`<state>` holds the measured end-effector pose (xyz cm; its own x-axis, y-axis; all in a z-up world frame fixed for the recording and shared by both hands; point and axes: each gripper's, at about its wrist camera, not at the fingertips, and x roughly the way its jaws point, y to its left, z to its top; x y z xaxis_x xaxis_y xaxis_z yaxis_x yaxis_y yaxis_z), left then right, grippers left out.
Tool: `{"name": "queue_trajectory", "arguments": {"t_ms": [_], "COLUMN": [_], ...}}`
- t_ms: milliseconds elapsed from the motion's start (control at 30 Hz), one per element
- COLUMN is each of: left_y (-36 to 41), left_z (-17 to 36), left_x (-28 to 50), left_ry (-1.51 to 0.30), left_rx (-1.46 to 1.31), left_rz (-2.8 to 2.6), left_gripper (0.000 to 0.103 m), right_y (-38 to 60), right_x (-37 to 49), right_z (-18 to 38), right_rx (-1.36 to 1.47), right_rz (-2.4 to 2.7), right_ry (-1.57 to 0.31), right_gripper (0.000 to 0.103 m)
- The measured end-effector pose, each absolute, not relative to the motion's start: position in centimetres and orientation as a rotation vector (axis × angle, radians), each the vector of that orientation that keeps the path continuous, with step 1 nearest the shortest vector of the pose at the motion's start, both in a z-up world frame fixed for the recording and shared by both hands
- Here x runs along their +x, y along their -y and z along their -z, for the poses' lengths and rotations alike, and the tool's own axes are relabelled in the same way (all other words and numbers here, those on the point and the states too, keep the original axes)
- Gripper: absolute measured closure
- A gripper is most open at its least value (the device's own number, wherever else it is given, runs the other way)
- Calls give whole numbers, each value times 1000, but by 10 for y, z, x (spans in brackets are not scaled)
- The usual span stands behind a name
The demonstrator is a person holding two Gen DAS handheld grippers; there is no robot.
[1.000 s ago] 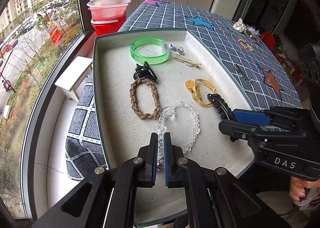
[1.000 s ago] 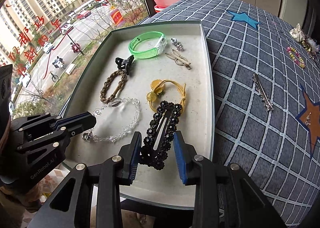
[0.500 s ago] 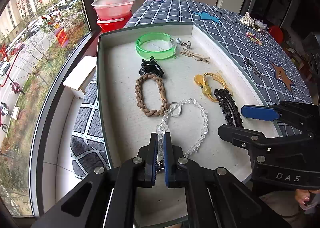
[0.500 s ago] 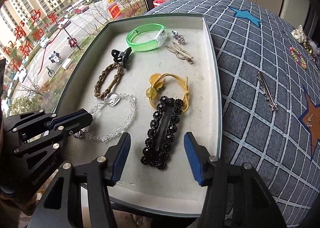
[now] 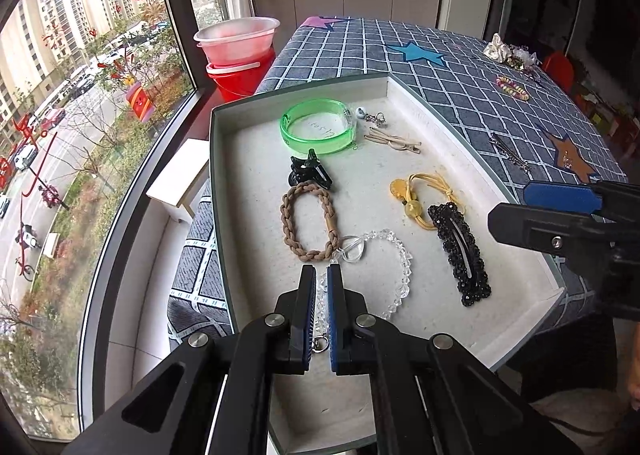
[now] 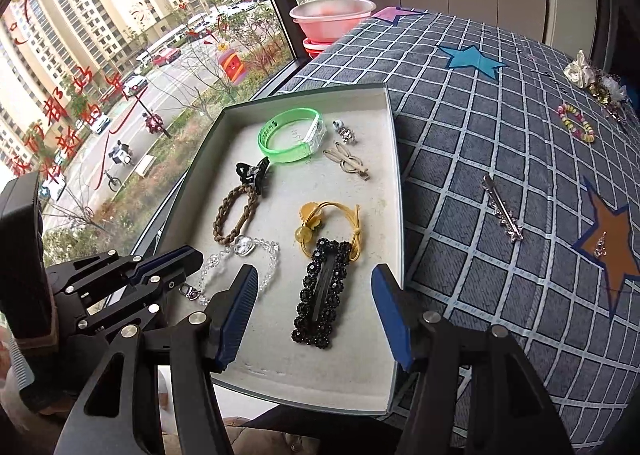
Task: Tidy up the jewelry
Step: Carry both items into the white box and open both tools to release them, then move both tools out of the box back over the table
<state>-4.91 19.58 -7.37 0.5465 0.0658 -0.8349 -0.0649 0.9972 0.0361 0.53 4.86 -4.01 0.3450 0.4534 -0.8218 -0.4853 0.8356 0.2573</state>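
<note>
A shallow white-lined tray (image 5: 436,115) (image 6: 394,159) lies on the checked table and holds the jewelry. My left gripper (image 5: 321,275) is shut on the clear bead bracelet (image 5: 394,267) (image 6: 268,255) at its clasp end, low over the tray's near part. My right gripper (image 6: 314,283) is open and empty, its jaws wide on either side of the black jewelled hair clip (image 6: 324,291) (image 5: 460,251), which lies flat in the tray. A yellow hair tie (image 6: 332,223), a brown braided band (image 6: 236,215), a black claw clip (image 6: 252,173) and a green bangle (image 6: 292,139) also lie in the tray.
On the cloth right of the tray lie a silver hair pin (image 6: 502,213), a colourful bead bracelet (image 6: 576,127) and a heap of ornaments (image 6: 596,81). A red bucket with a pink bowl (image 5: 238,55) stands by the window. The tray's near edge overhangs the table.
My right gripper has opened, let go of the black hair clip and drawn back. My left gripper has stayed shut on the clear bracelet and pulled back slightly.
</note>
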Motion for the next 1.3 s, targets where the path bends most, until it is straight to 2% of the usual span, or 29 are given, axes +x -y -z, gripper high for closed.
{"name": "queue_trajectory", "arguments": {"t_ms": [433, 600, 700, 733, 767, 800, 900, 967, 1200, 1233, 1300], "left_y": [-192, -186, -181, -180, -178, -177, -168, -159, -109, -102, -88], "left_z": [55, 52, 48, 46, 45, 42, 39, 37, 28, 29, 32], "left_x": [-46, -43, -41, -41, -39, -40, -33, -25, 4, 9, 21], "left_ry": [-953, -955, -950, -950, -952, -936, -904, -895, -885, -893, -917], "left_rx": [-13, -6, 1, 5, 9, 11, 45, 56, 91, 88, 74], "left_rz": [-58, -45, -34, -30, -30, -48, -43, -34, 28, 43, 63], "left_gripper": [90, 90, 88, 78, 14, 0, 0, 0, 0, 0, 0], "right_y": [15, 43, 58, 63, 69, 74, 91, 102, 138, 143, 151], "right_x": [20, 24, 26, 26, 26, 26, 29, 32, 34, 34, 34], "right_z": [24, 23, 22, 22, 22, 23, 25, 27, 29, 29, 29], "right_rx": [67, 108, 127, 135, 144, 152, 182, 211, 278, 279, 281], "right_rz": [-494, -449, -429, -422, -415, -408, -381, -364, -321, -312, -302], "right_ry": [-1007, -996, -985, -982, -978, -976, -975, -974, -941, -936, -924], "right_gripper": [40, 36, 28, 24, 23, 23, 21, 14, 12, 3, 0]}}
